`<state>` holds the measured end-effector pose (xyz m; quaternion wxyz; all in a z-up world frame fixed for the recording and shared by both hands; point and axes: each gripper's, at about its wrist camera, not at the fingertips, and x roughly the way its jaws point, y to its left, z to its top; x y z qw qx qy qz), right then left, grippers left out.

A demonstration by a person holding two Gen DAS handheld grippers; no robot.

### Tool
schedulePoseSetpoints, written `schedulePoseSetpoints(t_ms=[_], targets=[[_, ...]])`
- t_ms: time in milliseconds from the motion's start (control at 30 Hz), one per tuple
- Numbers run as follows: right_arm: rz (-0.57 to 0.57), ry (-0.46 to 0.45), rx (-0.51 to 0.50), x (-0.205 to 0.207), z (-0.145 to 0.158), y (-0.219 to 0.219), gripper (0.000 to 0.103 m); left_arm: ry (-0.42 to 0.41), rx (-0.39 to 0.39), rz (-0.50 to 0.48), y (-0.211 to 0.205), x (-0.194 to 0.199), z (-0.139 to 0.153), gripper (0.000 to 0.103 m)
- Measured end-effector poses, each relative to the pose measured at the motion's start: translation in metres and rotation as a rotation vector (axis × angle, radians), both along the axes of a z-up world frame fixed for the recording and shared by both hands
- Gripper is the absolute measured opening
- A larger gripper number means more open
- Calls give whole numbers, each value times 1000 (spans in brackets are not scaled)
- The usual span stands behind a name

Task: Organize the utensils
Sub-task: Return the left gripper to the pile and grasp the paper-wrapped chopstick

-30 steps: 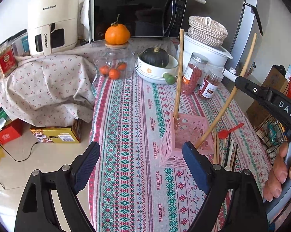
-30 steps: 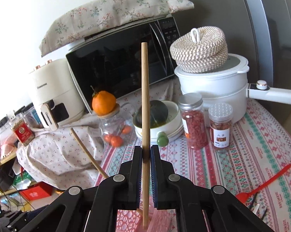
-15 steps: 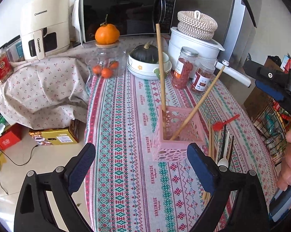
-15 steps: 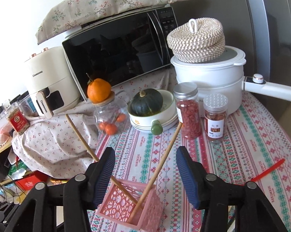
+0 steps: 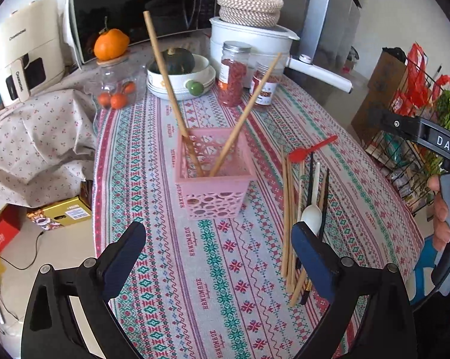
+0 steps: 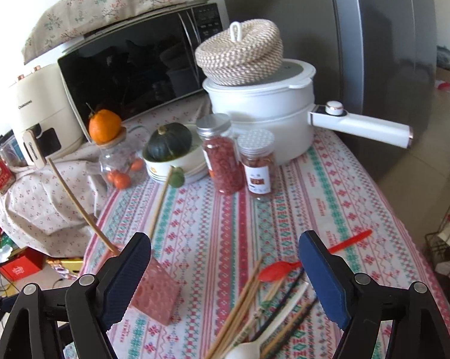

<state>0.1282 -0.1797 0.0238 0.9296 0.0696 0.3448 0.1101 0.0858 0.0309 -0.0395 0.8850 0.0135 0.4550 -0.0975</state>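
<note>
At the back of your surface (image 5: pixel 171 269), a microwave (image 6: pixel 135 68) sits under a floral cloth (image 6: pixel 129 3). Beside it, a woven basket (image 6: pixel 240 51) tops the white pot (image 6: pixel 264 119). In front you've got two red-filled jars (image 6: pixel 225 161), a dark squash (image 6: pixel 168 142) in a bowl (image 5: pixel 180 86), and an orange (image 5: pixel 110 45) on a glass jar (image 5: pixel 117 86).

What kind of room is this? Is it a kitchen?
Most likely a home kitchen or dining corner. A microwave and a white electric pot stand at the back of the table, a tall grey fridge stands beside them, and jars of dried food sit in front.
</note>
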Motion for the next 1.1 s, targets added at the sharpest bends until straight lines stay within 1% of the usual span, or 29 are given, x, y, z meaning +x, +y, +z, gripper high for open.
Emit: schedulePoseSetpoints(t_ms=[100,333,433,567,733,800,867,900,933,967,1000,1033,1067,1100], targets=[[-17,59,-36,-3,-12,-15,86,20,19,-42,-17,-1,-5,99],[-65,278,-82,-3,-49,-50,86,101,33,-102,-57,4,-23,99],[-77,352,-96,-4,-63,-65,86,123,44,-120,-78,9,-29,99],[-94,409,-103,-6,-75,-83,86,131,58,-147,-105,15,-34,99],[-109,438,-111,-9,-81,-103,86,155,24,-136,-129,38,-41,99],[-113,445,-113,-9,-82,-109,86,148,22,-124,-136,49,-44,98],[-118,454,-112,-9,-83,-116,86,133,27,-119,-144,61,-46,93],[-120,457,-110,-8,-84,-119,86,130,27,-119,-148,68,-48,84],[-122,460,-108,-8,-84,-123,86,131,20,-123,-150,74,-51,68],[-124,463,-106,-8,-85,-126,86,136,9,-131,-153,80,-54,60],[-127,467,-106,-8,-86,-129,86,143,4,-135,-155,85,-58,46],[-129,471,-106,-8,-87,-132,86,147,3,-138,-157,90,-62,38],[-132,474,-104,-8,-88,-135,86,150,3,-142,-159,94,-66,35],[-135,478,-100,-8,-89,-137,86,154,3,-145,-160,97,-71,28]])
